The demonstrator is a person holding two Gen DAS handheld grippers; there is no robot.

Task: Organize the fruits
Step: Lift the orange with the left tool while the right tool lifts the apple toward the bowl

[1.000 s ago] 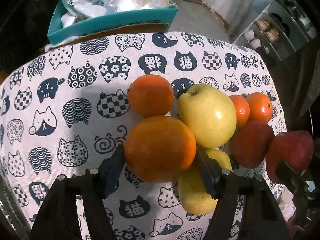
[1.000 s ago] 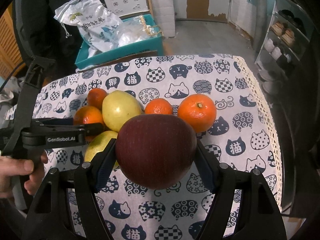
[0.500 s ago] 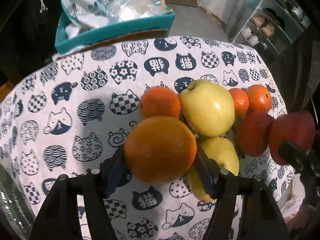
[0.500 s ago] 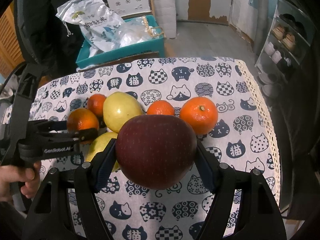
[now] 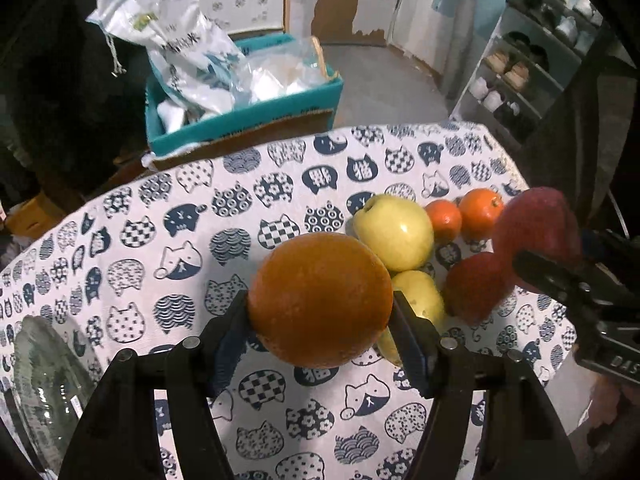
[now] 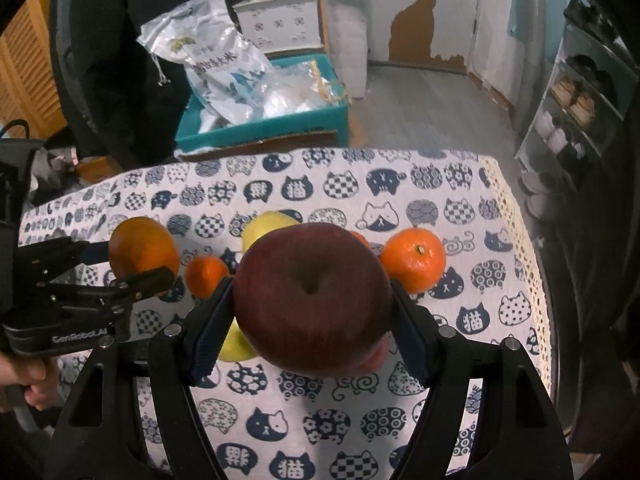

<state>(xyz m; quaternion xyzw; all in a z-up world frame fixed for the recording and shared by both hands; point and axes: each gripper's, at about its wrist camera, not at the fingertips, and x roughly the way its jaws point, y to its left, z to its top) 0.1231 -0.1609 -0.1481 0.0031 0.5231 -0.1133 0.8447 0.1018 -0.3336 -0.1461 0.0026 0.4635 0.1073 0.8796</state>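
Note:
My left gripper (image 5: 320, 320) is shut on a large orange (image 5: 320, 300) and holds it above the cat-print tablecloth (image 5: 160, 240). My right gripper (image 6: 312, 316) is shut on a dark red apple (image 6: 312, 304), also lifted; the apple shows at the right of the left wrist view (image 5: 536, 236). On the cloth lie a yellow apple (image 5: 394, 232), a yellow pear (image 5: 420, 296), a second red apple (image 5: 476, 288) and two small oranges (image 5: 444, 220) (image 5: 480, 212). In the right wrist view another small orange (image 6: 206, 276) and a bigger one (image 6: 414, 260) lie on the cloth.
A glass bowl (image 5: 44, 380) sits at the table's near left edge. A teal box (image 5: 248, 116) with plastic bags stands behind the table. A shoe rack (image 5: 532, 60) is at the far right. The cloth's lace edge (image 6: 536, 300) marks the table's right side.
Both grippers have risen with their fruit. The left gripper has pulled back and left, away from the fruit pile; the glass bowl has come into its view.

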